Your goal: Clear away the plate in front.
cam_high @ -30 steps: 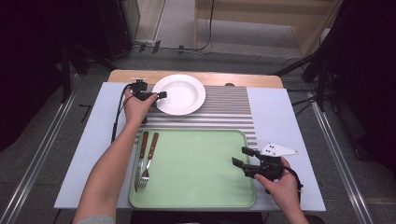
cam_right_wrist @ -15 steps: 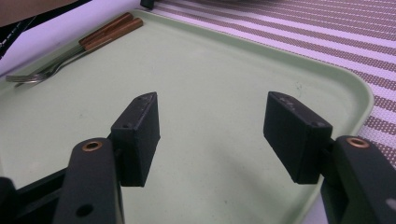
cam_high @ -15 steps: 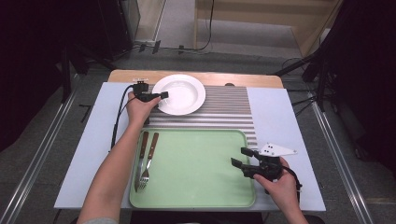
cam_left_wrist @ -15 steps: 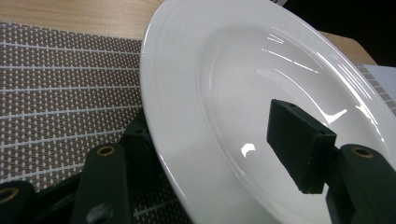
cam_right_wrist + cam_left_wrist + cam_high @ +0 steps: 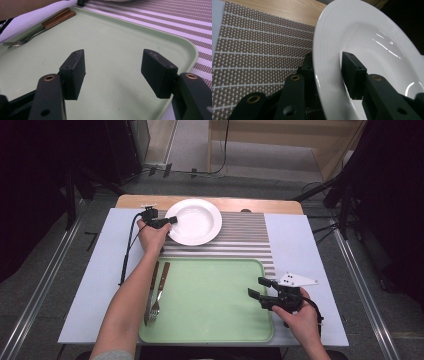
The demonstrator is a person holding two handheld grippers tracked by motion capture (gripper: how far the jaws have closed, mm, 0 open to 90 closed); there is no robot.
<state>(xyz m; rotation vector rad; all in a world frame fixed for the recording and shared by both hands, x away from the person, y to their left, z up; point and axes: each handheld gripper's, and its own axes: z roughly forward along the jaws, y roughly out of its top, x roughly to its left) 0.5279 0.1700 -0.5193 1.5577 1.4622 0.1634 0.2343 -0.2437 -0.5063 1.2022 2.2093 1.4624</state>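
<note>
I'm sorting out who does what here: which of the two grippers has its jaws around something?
The left gripper, at the white plate: its jaws have just been closing on the plate's rim. The right gripper hangs open over the green tray.

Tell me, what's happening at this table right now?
A person works with a handheld gripper in each hand. The left gripper has just been closing its jaws on the rim of the white plate, one jaw above and one beneath, on the striped mat. The right gripper hovers open over the green tray, where a fork and another utensil lie.

Lab: floor rails point(image 5: 42, 285), tripods point(image 5: 345, 195)
</note>
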